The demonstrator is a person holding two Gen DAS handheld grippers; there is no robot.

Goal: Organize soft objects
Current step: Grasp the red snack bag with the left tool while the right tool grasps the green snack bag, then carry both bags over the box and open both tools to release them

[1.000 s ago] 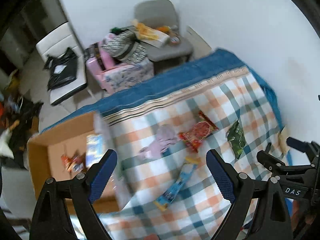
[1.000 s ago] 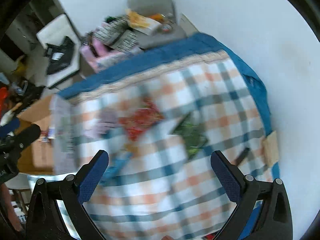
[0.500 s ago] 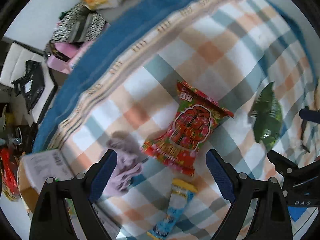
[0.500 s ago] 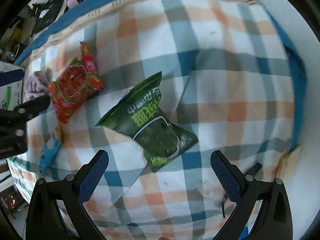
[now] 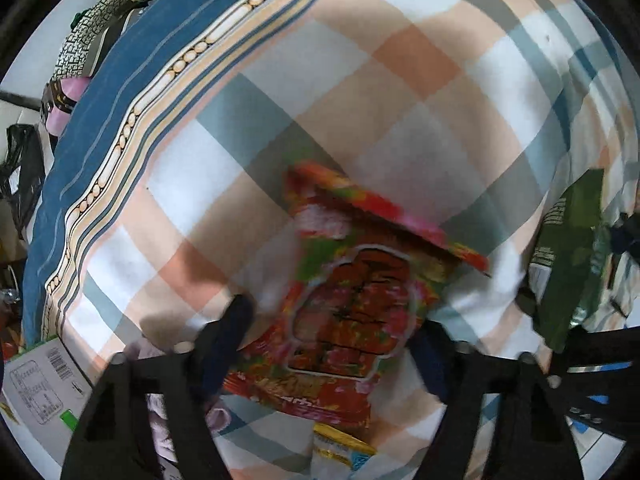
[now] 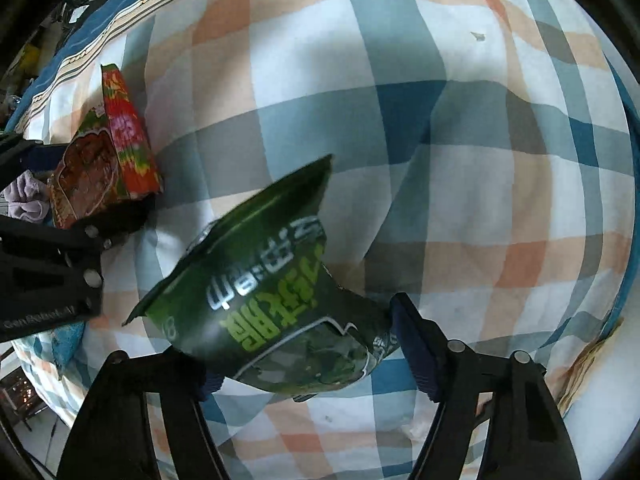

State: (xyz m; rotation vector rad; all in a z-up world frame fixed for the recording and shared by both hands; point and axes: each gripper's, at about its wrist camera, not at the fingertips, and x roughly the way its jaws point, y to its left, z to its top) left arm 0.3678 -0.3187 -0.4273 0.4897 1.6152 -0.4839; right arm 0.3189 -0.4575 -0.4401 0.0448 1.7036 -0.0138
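Plaid cloth (image 6: 460,120) under snacks; left claw (image 5: 332,340) wide around red packet (image 5: 352,312), right claw (image 6: 304,344) wide around green packet (image 6: 272,280).

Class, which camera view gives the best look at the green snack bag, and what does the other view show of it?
The right wrist view: the green snack bag fills the centre between the open right gripper, its printing readable. The left wrist view shows only a blurred sliver at the right edge.

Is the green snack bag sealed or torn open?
Cannot tell. The green snack bag looks puffed and lies flat on the checked cloth, between the right gripper's open jaws; its seams are blurred.
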